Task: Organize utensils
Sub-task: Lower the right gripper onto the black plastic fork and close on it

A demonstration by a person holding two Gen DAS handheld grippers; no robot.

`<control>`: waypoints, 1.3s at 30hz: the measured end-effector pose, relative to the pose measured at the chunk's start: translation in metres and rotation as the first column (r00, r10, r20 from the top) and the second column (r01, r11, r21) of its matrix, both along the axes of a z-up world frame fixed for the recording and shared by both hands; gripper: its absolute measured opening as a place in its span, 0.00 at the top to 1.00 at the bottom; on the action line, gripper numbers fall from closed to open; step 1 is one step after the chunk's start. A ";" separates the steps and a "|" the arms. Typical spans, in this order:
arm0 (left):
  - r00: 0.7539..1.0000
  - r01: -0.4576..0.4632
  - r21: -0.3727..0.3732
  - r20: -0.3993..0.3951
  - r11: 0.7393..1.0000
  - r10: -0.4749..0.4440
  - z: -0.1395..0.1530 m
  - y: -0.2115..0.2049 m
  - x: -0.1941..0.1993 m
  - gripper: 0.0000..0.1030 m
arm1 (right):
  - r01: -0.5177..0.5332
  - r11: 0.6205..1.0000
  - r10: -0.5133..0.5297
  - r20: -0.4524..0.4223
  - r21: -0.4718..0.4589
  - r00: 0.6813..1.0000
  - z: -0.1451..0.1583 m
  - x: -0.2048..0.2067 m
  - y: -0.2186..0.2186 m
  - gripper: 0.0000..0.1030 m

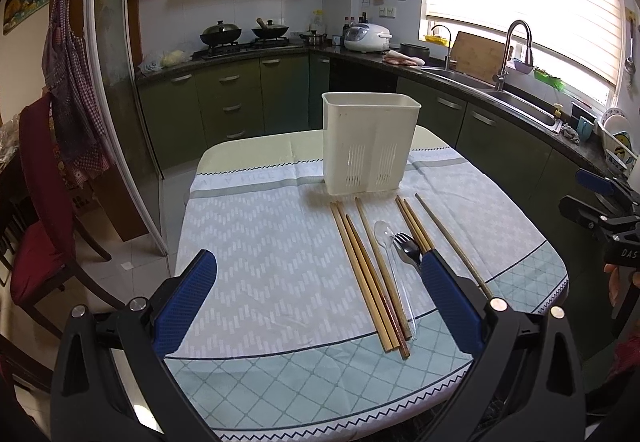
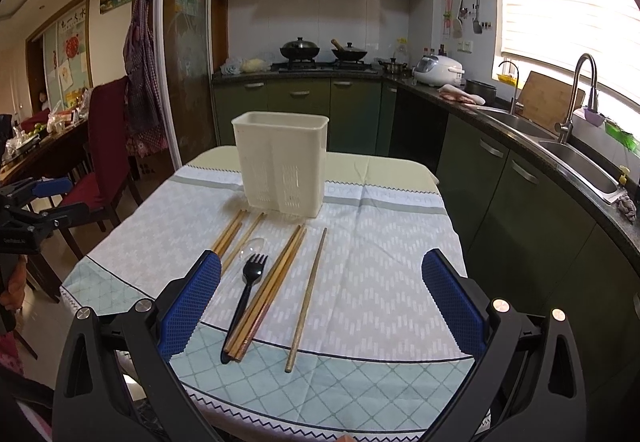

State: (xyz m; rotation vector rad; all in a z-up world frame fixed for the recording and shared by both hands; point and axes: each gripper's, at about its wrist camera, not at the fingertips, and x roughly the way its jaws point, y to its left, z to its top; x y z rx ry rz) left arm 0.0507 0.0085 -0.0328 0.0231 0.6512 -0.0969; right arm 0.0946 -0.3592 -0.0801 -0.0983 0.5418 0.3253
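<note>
A cream slotted utensil holder stands upright at the far middle of the table. In front of it lie several wooden chopsticks, a clear plastic spoon and a black plastic fork. One chopstick lies apart to the right. My left gripper is open and empty above the table's near left part. My right gripper is open and empty above the near edge, its left finger beside the fork. Each gripper shows at the other view's edge.
The table wears a grey and teal patterned cloth. A red-cushioned chair stands left of it. Green kitchen cabinets, a stove with woks and a sink line the back and right.
</note>
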 end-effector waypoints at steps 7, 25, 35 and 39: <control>0.999 -0.001 -0.004 -0.036 1.000 0.001 -0.009 0.004 0.034 0.05 | -0.015 1.000 0.016 -0.123 0.005 0.992 -0.018 0.050 0.007 0.04; 0.995 -0.046 -0.007 -0.085 0.999 0.045 -0.036 0.024 0.085 0.06 | -0.248 0.966 0.165 -0.572 -0.070 0.804 -0.110 0.134 0.129 0.68; 0.996 -0.038 -0.015 -0.081 0.999 0.037 -0.036 0.028 0.085 0.06 | -0.236 0.964 0.121 -0.591 -0.121 0.797 -0.131 0.148 0.137 0.68; 0.996 -0.042 -0.017 -0.085 0.999 0.040 -0.037 0.028 0.084 0.05 | -0.248 0.959 0.122 -0.585 -0.139 0.802 -0.132 0.155 0.143 0.68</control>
